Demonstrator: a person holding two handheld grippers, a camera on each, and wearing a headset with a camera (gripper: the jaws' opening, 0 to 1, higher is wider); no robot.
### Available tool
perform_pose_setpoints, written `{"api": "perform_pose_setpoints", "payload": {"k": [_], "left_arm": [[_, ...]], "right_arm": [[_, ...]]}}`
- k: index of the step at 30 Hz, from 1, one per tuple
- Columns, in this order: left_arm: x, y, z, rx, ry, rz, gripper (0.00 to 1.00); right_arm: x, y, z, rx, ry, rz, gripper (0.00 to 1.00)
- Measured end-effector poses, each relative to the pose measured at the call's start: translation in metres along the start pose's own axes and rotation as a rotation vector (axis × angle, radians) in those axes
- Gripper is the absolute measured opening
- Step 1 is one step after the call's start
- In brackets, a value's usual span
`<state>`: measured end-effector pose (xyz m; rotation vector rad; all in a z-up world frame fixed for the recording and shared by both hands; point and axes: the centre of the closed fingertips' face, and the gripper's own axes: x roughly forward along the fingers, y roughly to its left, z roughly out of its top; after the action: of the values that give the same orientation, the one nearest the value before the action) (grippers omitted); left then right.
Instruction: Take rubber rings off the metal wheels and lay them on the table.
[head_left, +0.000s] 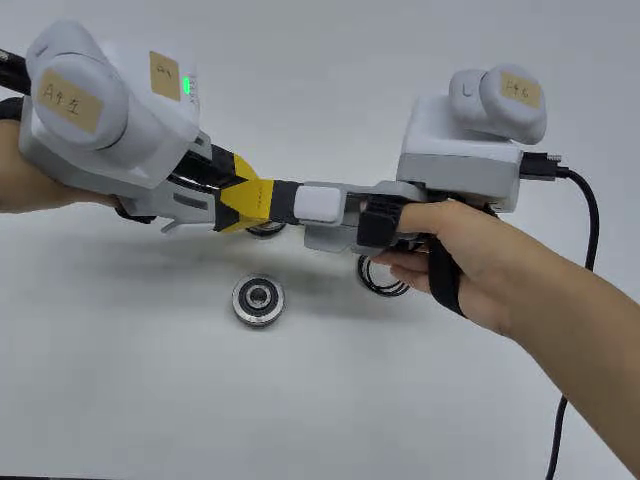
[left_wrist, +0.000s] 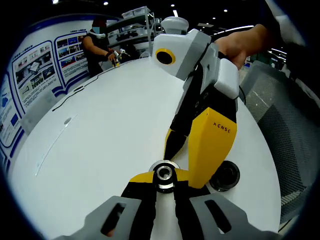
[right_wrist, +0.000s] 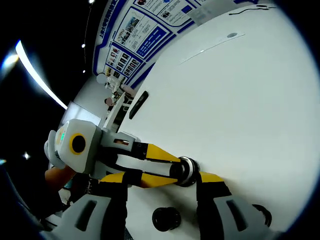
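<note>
Small silvery wheel (left_wrist: 164, 175), dark-ringed; between left gripper (left_wrist: 162, 177) jaws

The table (head_left: 120, 400) was smooth, matt white. The wheel (head_left: 259, 300) lying on it was shiny metal, ringed in dull black rubber.

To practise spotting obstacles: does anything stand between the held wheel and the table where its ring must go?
Nothing visible does. The wheel sits in the left gripper over bare table. A second wheel and loose rings lie nearby, off to the sides.
</note>
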<state>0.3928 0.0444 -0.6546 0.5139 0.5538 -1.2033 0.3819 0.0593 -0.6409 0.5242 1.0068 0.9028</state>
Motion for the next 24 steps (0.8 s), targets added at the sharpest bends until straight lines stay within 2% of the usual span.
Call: {"api": "perform_pose_setpoints", "payload": {"k": [11, 13, 14, 17, 24], "left_arm": [[0.0, 0.0001, 0.0, 0.001, 0.0, 0.0, 0.13], [-0.0001, 0.0, 0.0001, 0.001, 0.0, 0.0, 0.13], [-0.0002, -0.0003, 0.0002, 0.001, 0.0, -0.001, 0.13], [-0.0003, -0.0004, 0.0003, 0.001, 0.001, -0.001, 0.13], [-0.0004, -0.0004, 0.0006, 0.0, 0.002, 0.0, 0.13]], "right_arm": [[-0.0045, 0.0038, 0.0008, 0.0, -0.011, 0.014, 0.54], [-0.0047, 0.0011, 0.0007, -0.011, -0.013, -0.003, 0.54], [-0.0046, -0.0035, 0.0006, -0.023, -0.014, -0.027, 0.55], [-0.0019, -0.0035, -0.0032, 0.002, -0.002, -0.008, 0.57], [-0.0025, 0.0035, -0.0012, 0.019, -0.014, 0.02, 0.55]]}}
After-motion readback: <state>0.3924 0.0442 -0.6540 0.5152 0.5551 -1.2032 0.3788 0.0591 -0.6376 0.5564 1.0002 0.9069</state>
